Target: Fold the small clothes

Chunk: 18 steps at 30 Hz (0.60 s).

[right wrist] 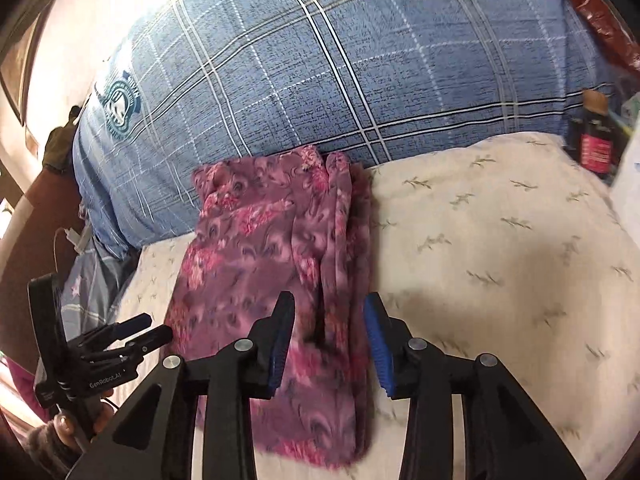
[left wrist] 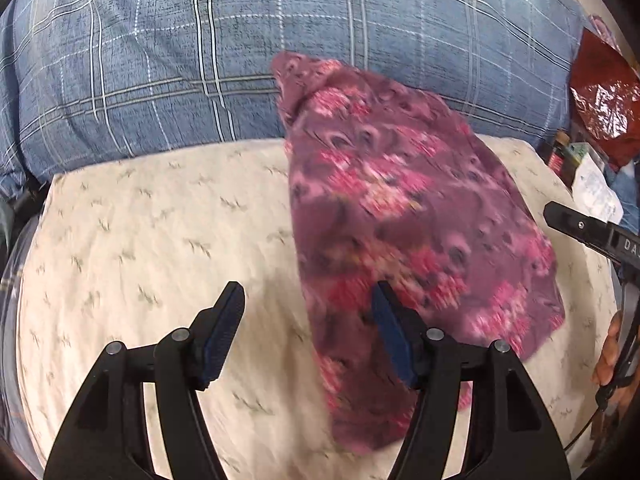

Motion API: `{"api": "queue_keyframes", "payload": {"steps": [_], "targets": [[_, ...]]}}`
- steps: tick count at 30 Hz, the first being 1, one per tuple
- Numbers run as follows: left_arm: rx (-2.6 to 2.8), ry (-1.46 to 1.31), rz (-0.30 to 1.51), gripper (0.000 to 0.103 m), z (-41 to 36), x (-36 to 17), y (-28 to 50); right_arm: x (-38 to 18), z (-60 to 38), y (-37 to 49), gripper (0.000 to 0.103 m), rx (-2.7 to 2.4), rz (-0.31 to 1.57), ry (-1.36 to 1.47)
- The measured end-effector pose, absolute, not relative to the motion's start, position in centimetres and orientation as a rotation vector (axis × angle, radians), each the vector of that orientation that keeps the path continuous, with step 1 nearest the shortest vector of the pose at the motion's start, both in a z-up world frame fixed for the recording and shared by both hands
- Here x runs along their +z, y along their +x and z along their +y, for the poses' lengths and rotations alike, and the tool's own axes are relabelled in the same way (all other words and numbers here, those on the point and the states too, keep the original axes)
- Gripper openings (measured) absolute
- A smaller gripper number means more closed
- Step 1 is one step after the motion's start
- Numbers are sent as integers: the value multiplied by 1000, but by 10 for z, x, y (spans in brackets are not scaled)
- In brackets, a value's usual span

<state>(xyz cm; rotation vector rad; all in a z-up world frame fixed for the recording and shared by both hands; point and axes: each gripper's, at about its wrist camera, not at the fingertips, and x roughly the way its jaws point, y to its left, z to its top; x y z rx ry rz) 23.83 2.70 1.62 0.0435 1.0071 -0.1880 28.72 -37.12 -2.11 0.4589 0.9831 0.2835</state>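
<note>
**Letting go of the folded cloth and readying the next crease**

Nearest the lens, the right gripper stood with its blue pads parted above the right edge of the floral garment, and nothing was pinched between them; the cloth lay slack under the gap. The left gripper stood with its jaws wide apart, one finger over the bare cream sheet and the other over the garment's left edge, holding nothing either.

The garment lay as a long folded strip on the cream sheet, its far end touching the blue plaid pillow. From the right wrist view a lengthwise fold ran down its right side, with layers stacked there. A red bag and a dark bottle stood off at the bed's edge, well clear of the work.

The step in hand looked like a release after a lengthwise fold. To do it well, both grippers would need to lift straight off without snagging the top layer, since the thin fabric would likely drag and spoil the crease. For the next fold, each gripper should probably take a near corner, pinching all layers together, and carry them evenly toward the pillow end so the edges meet squarely.
</note>
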Motion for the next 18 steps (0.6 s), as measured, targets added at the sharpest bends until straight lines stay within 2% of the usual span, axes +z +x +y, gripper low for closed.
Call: {"api": "queue_keyframes", "payload": {"steps": [2, 5, 9, 10, 12, 15, 17, 18], "targets": [[-186, 9, 1013, 70, 36, 20, 256, -26, -372, 307, 41, 294, 992, 503], [-181, -72, 1057, 70, 50, 19, 289, -35, -374, 338, 50, 296, 1007, 591], [-183, -156, 1112, 70, 53, 11, 330, -45, -353, 375, 50, 292, 1036, 558], [-188, -165, 1126, 70, 50, 8, 339, -46, -346, 382, 49, 291, 1042, 528], [-198, -184, 1142, 71, 47, 2, 350, -45, -336, 389, 20, 327, 1004, 492], [-182, -261, 1200, 81, 53, -16, 368, -64, -338, 398, 21, 219, 1080, 430], [-212, -365, 1237, 80, 67, -18, 370, -70, -355, 393, 22, 223, 1087, 523], [-229, -392, 1232, 80, 73, -16, 367, -66, -364, 385, 29, 231, 1054, 561]]}}
